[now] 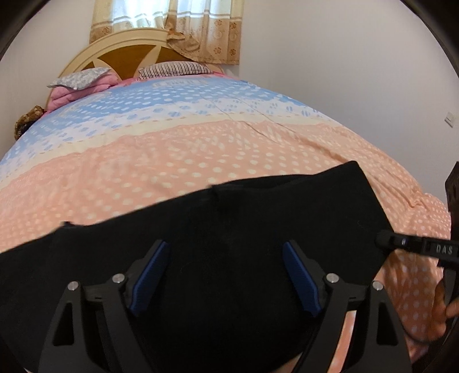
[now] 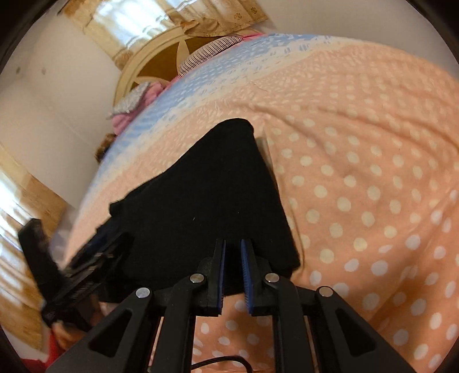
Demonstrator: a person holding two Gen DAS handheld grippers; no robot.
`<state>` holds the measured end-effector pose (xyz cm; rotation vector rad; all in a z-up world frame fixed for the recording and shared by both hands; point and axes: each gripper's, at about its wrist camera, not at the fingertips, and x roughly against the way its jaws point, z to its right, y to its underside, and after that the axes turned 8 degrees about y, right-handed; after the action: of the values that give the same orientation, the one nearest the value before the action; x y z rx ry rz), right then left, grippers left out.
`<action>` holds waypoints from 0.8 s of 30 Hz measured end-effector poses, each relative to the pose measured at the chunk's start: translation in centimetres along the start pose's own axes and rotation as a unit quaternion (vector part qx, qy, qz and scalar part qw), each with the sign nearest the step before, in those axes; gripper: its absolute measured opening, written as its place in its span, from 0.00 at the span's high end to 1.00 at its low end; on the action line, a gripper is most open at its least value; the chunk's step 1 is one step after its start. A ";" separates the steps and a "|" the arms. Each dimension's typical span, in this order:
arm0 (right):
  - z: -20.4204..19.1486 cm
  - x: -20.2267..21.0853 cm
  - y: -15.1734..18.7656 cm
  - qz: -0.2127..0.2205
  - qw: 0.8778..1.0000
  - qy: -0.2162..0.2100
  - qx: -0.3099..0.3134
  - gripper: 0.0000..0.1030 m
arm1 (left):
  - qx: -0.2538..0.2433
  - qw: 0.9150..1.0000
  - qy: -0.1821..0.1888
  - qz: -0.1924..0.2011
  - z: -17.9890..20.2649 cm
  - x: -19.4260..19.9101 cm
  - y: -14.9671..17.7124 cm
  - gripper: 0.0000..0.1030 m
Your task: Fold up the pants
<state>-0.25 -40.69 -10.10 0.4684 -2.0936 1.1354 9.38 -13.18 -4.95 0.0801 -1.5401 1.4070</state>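
Note:
Black pants (image 1: 229, 223) lie flat on the bed's peach dotted cover (image 1: 172, 160), near its front edge. My left gripper (image 1: 226, 252) is open, its blue pads spread wide just above the pants' middle, holding nothing. In the right wrist view the pants (image 2: 206, 195) stretch away from me as a dark wedge. My right gripper (image 2: 233, 246) has its jaws nearly together at the pants' near right edge, with a narrow gap and cloth between the tips; a firm grip cannot be made out. The right gripper's finger (image 1: 401, 244) shows at the pants' right edge in the left wrist view.
Pillows (image 1: 86, 80) and a round headboard (image 1: 129, 48) are at the far end of the bed, under a curtain (image 1: 200, 25). The peach cover (image 2: 358, 172) spreads to the right. The left gripper (image 2: 86, 258) shows blurred at the left. A white wall is at the right.

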 end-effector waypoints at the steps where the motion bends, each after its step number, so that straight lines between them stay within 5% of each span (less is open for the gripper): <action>1: -0.4 0.3 -0.1 0.005 1.000 0.009 0.004 0.89 | 0.002 1.000 -0.012 0.009 -1.1 1.4 0.2 0.18; 7: -7.0 3.6 1.3 0.098 0.991 -0.048 0.081 0.89 | 0.065 0.988 -0.124 0.069 -9.8 9.6 2.9 0.09; 14: -20.0 -1.0 4.6 0.046 0.967 -0.140 0.206 0.89 | 0.170 0.943 -0.270 0.090 -20.4 16.3 7.2 0.09; 19: -25.2 -3.8 6.9 0.032 0.961 -0.140 0.235 0.89 | 0.252 0.919 -0.290 0.089 -24.7 17.4 10.4 0.09; 24: -27.3 -6.6 9.5 0.005 0.956 -0.128 0.262 0.89 | 0.323 0.908 -0.249 0.098 -26.1 17.5 13.3 0.09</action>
<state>9.70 -12.82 -10.22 0.8953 -1.9875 1.7208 8.20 20.83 -7.28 0.7576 -1.4280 2.1340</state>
